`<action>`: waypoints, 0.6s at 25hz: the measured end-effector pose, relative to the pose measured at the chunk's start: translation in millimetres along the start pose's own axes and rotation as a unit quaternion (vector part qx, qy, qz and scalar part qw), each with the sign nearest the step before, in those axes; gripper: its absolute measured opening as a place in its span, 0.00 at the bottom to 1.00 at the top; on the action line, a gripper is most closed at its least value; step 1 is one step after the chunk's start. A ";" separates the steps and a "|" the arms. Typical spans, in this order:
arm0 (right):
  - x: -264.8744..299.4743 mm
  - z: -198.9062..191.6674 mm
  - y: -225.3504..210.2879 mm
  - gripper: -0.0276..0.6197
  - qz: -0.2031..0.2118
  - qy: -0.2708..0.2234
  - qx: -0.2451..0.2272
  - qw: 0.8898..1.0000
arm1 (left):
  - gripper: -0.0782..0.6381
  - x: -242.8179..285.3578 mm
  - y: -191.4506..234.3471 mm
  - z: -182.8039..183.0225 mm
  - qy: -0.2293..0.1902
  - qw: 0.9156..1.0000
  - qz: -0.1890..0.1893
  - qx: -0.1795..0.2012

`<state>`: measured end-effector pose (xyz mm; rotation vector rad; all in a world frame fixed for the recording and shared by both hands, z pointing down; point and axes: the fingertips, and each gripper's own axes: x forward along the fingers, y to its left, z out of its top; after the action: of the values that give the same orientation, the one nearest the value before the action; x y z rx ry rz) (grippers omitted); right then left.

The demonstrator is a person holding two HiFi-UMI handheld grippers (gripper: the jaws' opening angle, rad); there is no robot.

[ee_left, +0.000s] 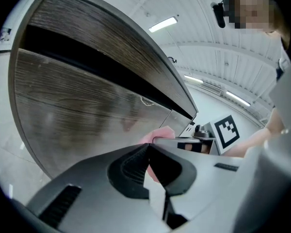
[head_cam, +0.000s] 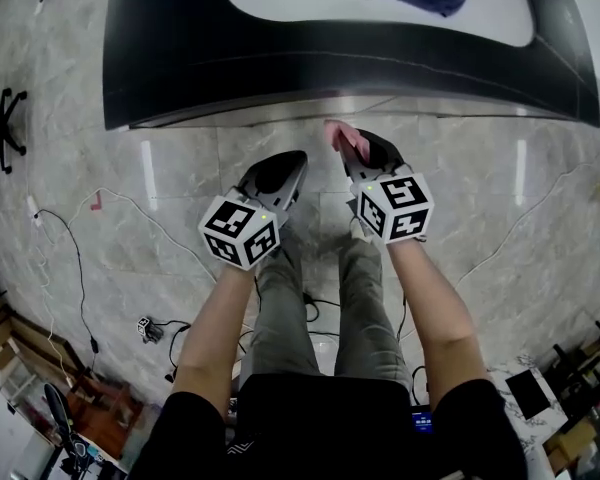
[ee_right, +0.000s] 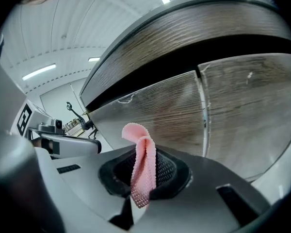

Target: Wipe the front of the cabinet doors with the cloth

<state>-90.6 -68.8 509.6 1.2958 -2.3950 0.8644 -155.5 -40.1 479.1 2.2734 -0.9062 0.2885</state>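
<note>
- Nearest the head camera, the person's bare forearms (head_cam: 212,318) reach toward 12 o'clock, each carrying a grey two-jaw tool with a marker cube.
- The right gripper (ee_right: 144,171) has its jaws pressed together on a narrow pink knitted cloth (ee_right: 142,159). The fold is pinched between the ribbed pads, a loose tip curls out past them toward 11 o'clock, and a short tail hangs at 6 o'clock.
- The left gripper (ee_left: 148,152) has its jaws closed on each other with nothing between them. The pink seen behind them is the cloth in the other tool.
- Grey-brown wood-grain cabinet doors (ee_right: 233,106) fill the right gripper view from 12 to 3 o'clock, under a dark glossy countertop (head_cam: 330,63). A vertical seam between two doors stands at about 1 o'clock from the cloth.
- The step in hand looks like bringing the cloth up to the door face. Whether the tip touches the panel cannot be told.
- The next move likely calls for pressing the free tip flat onto the panel and sweeping across it. The pinch should stay firm, since little cloth protrudes.
</note>
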 end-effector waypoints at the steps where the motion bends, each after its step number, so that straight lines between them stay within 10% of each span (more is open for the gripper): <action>1: 5.5 -1.3 8.1 0.11 0.004 0.002 -0.003 1.000 | 0.12 -6.4 6.4 0.5 -0.003 1.000 0.004 -0.001; 15: 89.6 -27.5 114.8 0.11 0.062 0.044 -0.024 0.997 | 0.12 -100.1 101.2 -14.0 -0.035 0.995 0.081 -0.036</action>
<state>-236.7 -62.9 533.9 1.0785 -2.4308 0.8725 -297.0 -32.3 498.1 2.1594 -1.1213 0.2445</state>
